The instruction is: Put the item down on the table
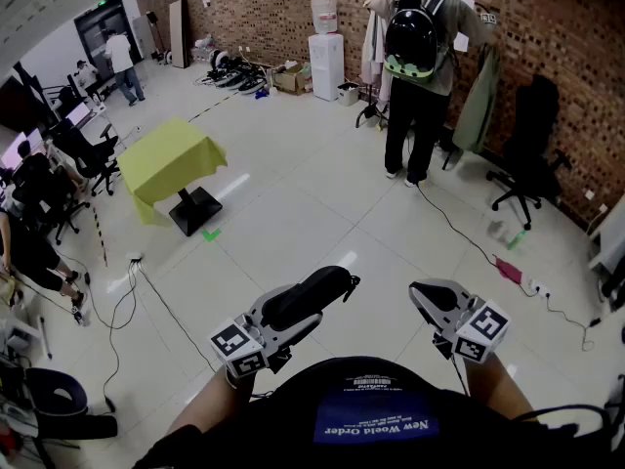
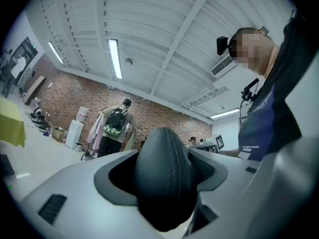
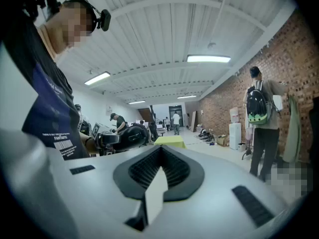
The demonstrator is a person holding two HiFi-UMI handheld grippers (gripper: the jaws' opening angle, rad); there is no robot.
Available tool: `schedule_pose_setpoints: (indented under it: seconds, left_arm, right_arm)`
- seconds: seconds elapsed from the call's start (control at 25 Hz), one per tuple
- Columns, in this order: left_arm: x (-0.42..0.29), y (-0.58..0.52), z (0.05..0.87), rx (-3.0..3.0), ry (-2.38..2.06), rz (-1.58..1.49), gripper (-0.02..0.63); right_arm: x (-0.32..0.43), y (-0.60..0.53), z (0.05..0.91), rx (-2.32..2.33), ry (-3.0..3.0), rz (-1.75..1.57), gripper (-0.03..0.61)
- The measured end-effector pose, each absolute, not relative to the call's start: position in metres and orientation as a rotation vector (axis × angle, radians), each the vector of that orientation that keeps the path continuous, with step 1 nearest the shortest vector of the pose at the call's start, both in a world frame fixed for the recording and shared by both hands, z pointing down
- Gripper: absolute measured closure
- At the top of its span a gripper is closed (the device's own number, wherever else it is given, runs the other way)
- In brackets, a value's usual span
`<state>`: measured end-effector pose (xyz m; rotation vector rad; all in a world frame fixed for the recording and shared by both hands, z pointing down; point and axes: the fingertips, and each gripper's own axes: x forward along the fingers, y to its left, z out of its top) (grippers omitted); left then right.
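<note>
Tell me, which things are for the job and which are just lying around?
For the job: black oval zipped case, gripped in the left gripper; table under a yellow cloth.
Just lying about: white water dispenser; black office chair; black cables on the floor.

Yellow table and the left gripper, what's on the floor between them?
In the head view: mostly bare floor, a green mark and a black cable.
</note>
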<state>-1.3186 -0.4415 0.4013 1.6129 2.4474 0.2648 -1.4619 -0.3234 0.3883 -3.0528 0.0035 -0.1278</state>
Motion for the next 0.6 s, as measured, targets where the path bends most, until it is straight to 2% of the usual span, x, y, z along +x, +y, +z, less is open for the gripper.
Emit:
schedule_pose_setpoints:
  seconds: [0.6]
  left_arm:
    - [-1.236,-0.445,0.414,1.618,2.433,0.283,0.313]
  right_arm:
    - [-1.371,-0.319,0.396,-3.008,0.066,-0.164,0.591]
